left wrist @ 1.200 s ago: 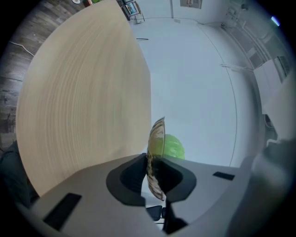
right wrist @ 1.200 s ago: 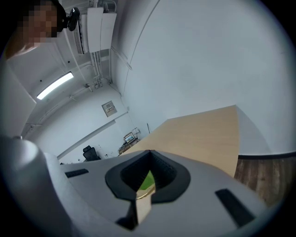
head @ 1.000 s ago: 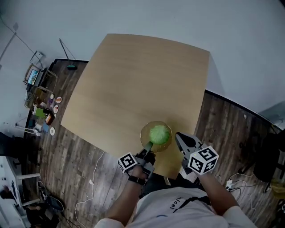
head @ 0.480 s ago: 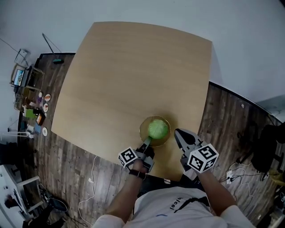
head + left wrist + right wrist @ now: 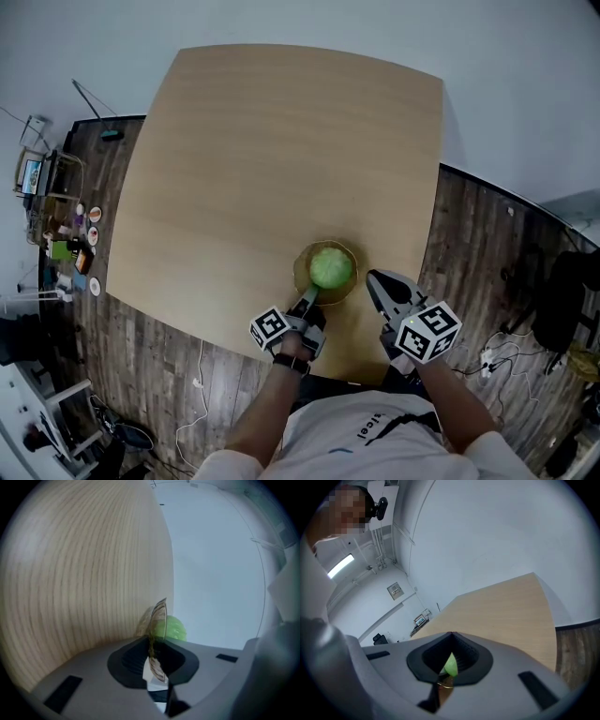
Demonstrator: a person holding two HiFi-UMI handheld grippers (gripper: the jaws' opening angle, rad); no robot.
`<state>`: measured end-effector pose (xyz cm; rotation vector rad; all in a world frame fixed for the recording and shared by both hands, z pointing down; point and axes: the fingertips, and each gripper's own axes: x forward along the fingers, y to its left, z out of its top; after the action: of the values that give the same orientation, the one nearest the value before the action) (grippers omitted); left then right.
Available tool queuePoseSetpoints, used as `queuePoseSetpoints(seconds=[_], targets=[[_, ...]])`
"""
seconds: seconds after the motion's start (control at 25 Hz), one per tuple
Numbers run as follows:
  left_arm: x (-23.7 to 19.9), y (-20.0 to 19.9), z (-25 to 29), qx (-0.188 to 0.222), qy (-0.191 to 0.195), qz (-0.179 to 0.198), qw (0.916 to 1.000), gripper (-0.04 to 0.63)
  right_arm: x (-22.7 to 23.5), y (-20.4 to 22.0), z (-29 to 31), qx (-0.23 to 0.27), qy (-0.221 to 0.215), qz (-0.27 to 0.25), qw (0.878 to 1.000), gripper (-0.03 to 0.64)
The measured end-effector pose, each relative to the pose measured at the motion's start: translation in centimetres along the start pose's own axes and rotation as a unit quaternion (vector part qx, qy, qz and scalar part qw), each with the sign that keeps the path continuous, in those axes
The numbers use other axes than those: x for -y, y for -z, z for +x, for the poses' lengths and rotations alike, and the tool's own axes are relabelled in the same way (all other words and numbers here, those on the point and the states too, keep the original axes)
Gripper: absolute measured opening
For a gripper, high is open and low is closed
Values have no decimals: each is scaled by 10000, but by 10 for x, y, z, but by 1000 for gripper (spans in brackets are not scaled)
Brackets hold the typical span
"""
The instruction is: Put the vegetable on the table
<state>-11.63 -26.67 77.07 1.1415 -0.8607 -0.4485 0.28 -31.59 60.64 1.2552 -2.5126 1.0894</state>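
From the head view, the left gripper is clamped on the near rim of the bowl, and the green vegetable sits inside that bowl, just ahead of the jaws. The bowl is over the near part of the table; whether it rests there or is lifted a touch, I cannot tell. The right gripper waits just to the bowl's right, touching nothing. Over to the left gripper view: the bowl's edge runs straight between the pads, pinched firmly, the vegetable rounding out just beyond it, with the table spread off to one side. Now the right gripper view: the right gripper has its tips together and empty, with a sliver of vegetable showing through the gap behind them and the table stretching ahead. So my read: the bowl is secured, but the vegetable hasn't left it, and getting it onto bare wood is all still to do.
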Motion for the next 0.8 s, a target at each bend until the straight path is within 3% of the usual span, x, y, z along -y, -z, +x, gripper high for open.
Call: queuePoseSetpoints(seconds=[0.52, 0.8], targets=[[0, -13, 17, 133, -113, 60, 9998, 58, 11, -4, 5, -14, -55, 139, 9999, 12], [-1, -14, 2, 156, -350, -69, 9992, 161, 5, -4, 2, -35, -218, 129, 9997, 12]])
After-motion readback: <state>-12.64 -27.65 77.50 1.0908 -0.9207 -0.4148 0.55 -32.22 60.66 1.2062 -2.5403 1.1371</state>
